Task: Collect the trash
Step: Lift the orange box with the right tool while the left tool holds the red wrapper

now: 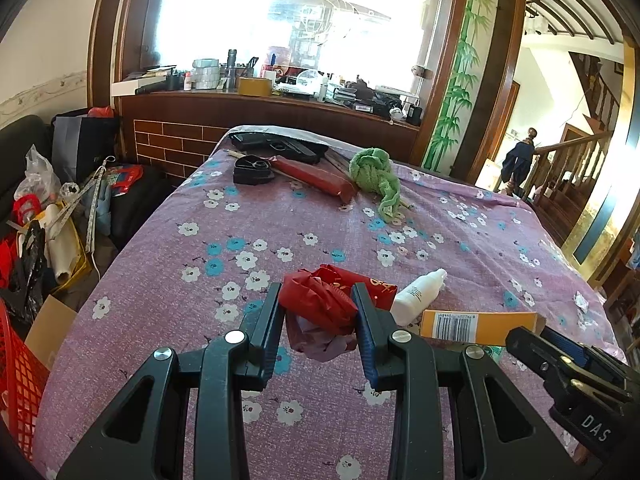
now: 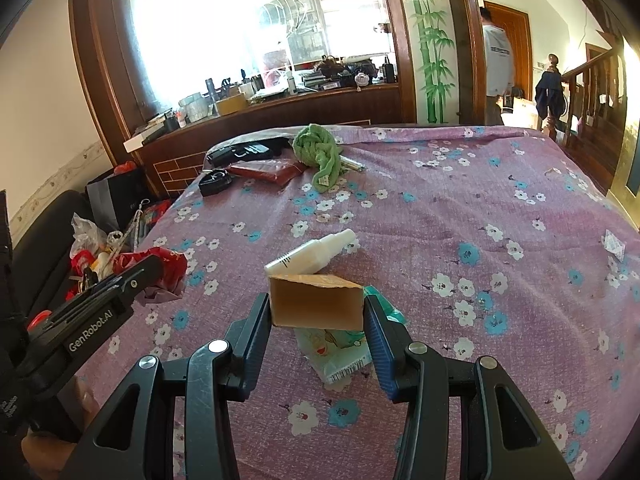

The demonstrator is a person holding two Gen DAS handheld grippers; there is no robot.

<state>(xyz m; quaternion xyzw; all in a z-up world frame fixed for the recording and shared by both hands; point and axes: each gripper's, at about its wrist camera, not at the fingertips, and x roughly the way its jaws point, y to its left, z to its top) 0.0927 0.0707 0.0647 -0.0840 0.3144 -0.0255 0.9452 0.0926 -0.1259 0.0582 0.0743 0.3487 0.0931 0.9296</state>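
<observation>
Trash [image 1: 332, 300] on floral purple bedspread [image 1: 320, 232], cluttered windowsill [image 1: 260, 92] behind.

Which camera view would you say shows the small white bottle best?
The right wrist view: the white bottle lies whole, cap to base, behind the orange box. In the left wrist view the bottle sits partly behind the left gripper.

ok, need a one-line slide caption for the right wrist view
Right gripper fingers clamp an orange carton beside a white bottle on the floral bedspread.
</observation>
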